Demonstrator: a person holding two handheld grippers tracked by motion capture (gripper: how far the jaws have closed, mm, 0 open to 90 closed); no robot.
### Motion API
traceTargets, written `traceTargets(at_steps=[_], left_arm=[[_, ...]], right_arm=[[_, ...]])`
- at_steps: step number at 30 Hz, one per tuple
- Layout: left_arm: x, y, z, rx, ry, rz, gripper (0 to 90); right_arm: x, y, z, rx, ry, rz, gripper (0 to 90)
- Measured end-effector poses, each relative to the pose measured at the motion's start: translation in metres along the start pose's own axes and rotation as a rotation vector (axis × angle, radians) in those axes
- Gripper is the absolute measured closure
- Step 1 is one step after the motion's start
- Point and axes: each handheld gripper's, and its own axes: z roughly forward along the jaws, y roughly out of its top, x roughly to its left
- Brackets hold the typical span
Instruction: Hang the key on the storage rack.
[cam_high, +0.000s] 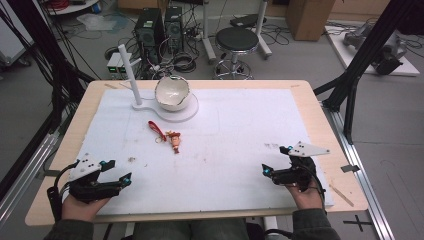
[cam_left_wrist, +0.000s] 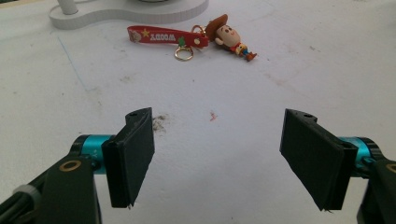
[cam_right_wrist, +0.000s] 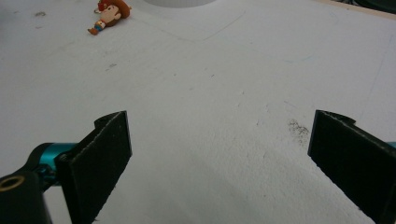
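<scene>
**Keychain lying free, both grippers idle**

White-covered surface (cam_high: 240, 130) carries a bowl (cam_high: 172, 93) on its stand (cam_high: 150, 106) at far left. Just nearer lies the keychain (cam_high: 167, 135), untouched, path unobstructed. Left gripper (cam_high: 116, 172) and right gripper (cam_high: 276, 161) rest near the front edge, jaws wide apart, empty.

"WOODY" on red keychain strap (cam_left_wrist: 161, 37)

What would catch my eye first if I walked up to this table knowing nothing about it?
Probably the small cowboy-doll keychain with its red strap, lying alone near the middle of the white mat. Behind it a glossy white ceramic bowl sits tilted on a white stand with an upright post. Nearer the person, the left hand-held gripper and right hand-held gripper rest open, holding nothing.
</scene>
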Motion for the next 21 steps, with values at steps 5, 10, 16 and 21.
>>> traceTargets(at_steps=[5,10,16,21], left_arm=[[-0.002,0.002,0.002,-0.007,-0.013,-0.001,26.7],[-0.002,0.001,0.003,-0.005,-0.016,-0.004,26.5],[-0.001,0.001,0.002,-0.003,-0.014,-0.004,26.5],[0.0,0.001,0.003,-0.004,-0.024,-0.005,26.6]], right_arm=[[-0.001,0.002,-0.005,-0.007,-0.004,0.002,5.2],[0.001,0.005,-0.006,-0.01,0.005,-0.001,5.2],[0.002,0.01,0.001,0.001,0.024,-0.018,5.2],[0.004,0.017,0.004,0.017,0.033,-0.018,5.2]])
